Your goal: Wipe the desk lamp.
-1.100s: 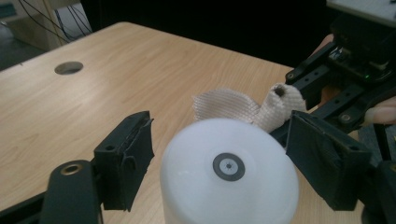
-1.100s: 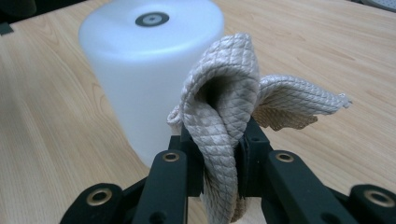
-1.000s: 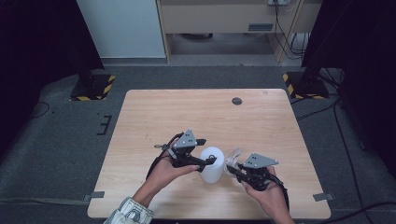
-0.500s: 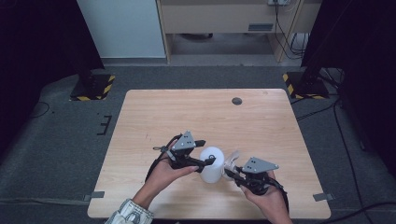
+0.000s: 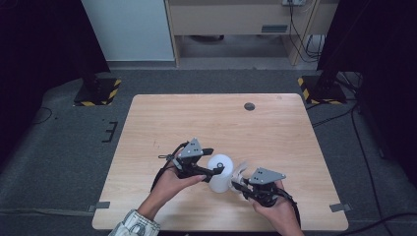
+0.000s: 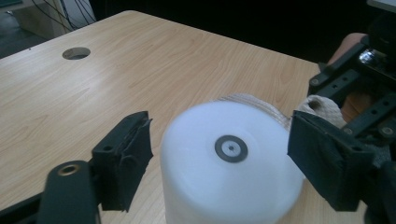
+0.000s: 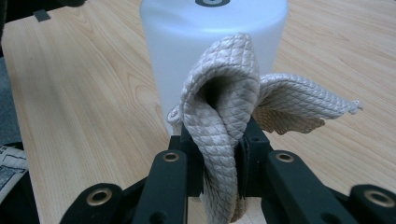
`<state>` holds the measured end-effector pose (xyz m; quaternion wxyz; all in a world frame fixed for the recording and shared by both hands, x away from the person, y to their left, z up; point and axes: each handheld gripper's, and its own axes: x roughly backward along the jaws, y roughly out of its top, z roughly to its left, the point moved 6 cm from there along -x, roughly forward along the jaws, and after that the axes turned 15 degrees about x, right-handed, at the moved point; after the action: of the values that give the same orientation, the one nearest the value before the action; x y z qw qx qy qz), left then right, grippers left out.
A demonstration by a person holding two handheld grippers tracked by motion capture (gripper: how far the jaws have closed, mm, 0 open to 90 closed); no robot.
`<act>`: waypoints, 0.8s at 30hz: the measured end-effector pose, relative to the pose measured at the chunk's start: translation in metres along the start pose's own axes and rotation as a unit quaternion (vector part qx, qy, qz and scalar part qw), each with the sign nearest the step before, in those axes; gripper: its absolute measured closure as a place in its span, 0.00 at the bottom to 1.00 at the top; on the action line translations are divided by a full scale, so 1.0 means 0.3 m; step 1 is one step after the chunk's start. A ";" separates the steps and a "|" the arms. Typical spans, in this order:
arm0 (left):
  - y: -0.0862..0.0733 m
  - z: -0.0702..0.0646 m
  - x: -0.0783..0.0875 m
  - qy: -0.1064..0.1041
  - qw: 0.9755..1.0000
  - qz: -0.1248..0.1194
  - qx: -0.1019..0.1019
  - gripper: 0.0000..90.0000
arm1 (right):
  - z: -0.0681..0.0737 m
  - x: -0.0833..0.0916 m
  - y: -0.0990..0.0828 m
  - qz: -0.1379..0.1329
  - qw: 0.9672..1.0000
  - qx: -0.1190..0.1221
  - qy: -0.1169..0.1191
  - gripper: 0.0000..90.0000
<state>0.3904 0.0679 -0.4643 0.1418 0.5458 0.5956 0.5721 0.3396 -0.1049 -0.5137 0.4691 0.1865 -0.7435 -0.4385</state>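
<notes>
Wiping step: the right gripper point(image 7: 219, 154), jaws clamped on the cloth point(image 7: 224, 107), presses it against the white cup point(image 5: 220, 172), upturned on the bench point(image 5: 206, 118). The left gripper point(image 6: 219, 154) straddles the cup, jaws wide, a gap showing at each pad. Next, rub the cloth around the wall while steadying the cup.

1. The desk point(image 5: 162, 123) was pale wood with visible grain and a smooth, matt finish.
2. The white cup point(image 6: 231, 158) looked like frosted, translucent plastic, smooth and matt.
3. The cloth point(image 7: 224, 102) was beige quilted fabric, diamond-textured and soft.
4. The jaws' pads were rough black foam-like material.
</notes>
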 end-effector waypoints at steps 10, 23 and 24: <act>-0.037 0.013 -0.030 -0.020 1.000 0.013 0.007 0.10 | -0.005 -0.002 0.004 -0.003 1.000 0.001 -0.002 0.85; -0.050 0.022 -0.060 -0.014 1.000 0.021 0.006 0.09 | 0.056 -0.054 0.008 0.010 1.000 0.020 0.011 0.85; -0.049 0.023 -0.061 -0.012 1.000 0.021 0.005 0.09 | 0.056 -0.062 0.001 0.017 1.000 0.018 0.012 0.85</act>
<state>0.3954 0.0605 -0.4871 0.1341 0.5655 0.5856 0.5650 0.3343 -0.0839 -0.5262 0.4816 0.1878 -0.7489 -0.4146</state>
